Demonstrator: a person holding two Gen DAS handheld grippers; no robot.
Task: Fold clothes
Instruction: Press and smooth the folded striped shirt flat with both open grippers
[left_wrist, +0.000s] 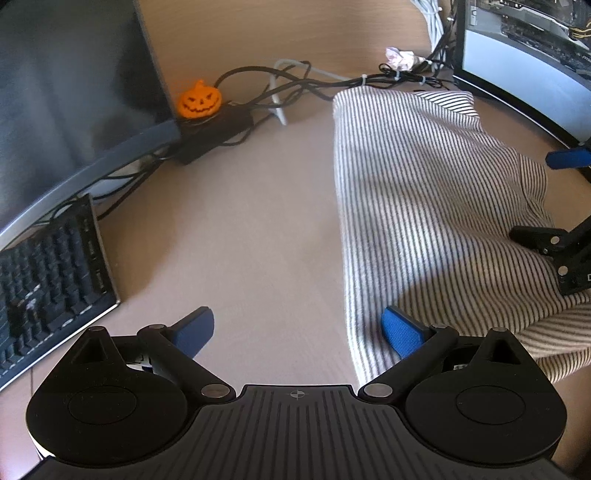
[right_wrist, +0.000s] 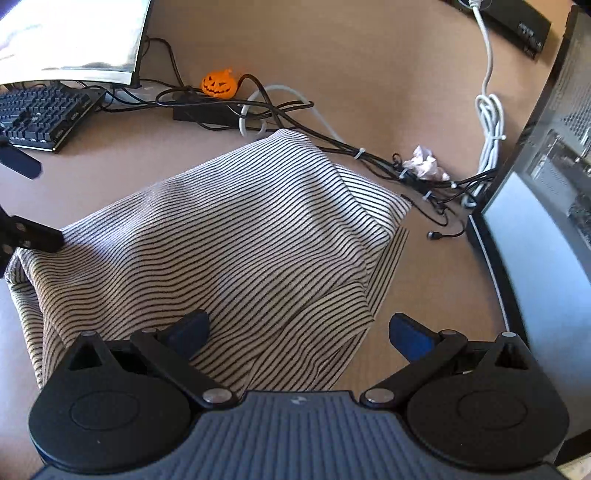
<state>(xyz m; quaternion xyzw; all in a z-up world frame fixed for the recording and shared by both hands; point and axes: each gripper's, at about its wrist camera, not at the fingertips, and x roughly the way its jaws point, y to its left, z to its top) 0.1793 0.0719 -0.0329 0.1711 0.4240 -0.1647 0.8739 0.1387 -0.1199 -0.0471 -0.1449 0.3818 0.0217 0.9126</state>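
A white garment with thin dark stripes (left_wrist: 424, 206) lies folded on the tan desk (left_wrist: 240, 229). My left gripper (left_wrist: 299, 328) is open and low, straddling the garment's left edge: its right finger is over the cloth, its left finger over bare desk. In the right wrist view the same garment (right_wrist: 240, 240) fills the middle. My right gripper (right_wrist: 299, 330) is open across its near right edge, left finger over the cloth, right finger over the desk. Nothing is clamped in either. The right gripper's blue finger (left_wrist: 569, 157) shows at the far right of the left wrist view.
An orange pumpkin figure (right_wrist: 218, 84) sits on a black power brick (right_wrist: 205, 114) among tangled cables (right_wrist: 332, 140). A keyboard (left_wrist: 48, 273) and dark monitor (left_wrist: 74, 85) stand left. A crumpled paper (right_wrist: 424, 162) and a computer case (right_wrist: 546, 221) are on the right.
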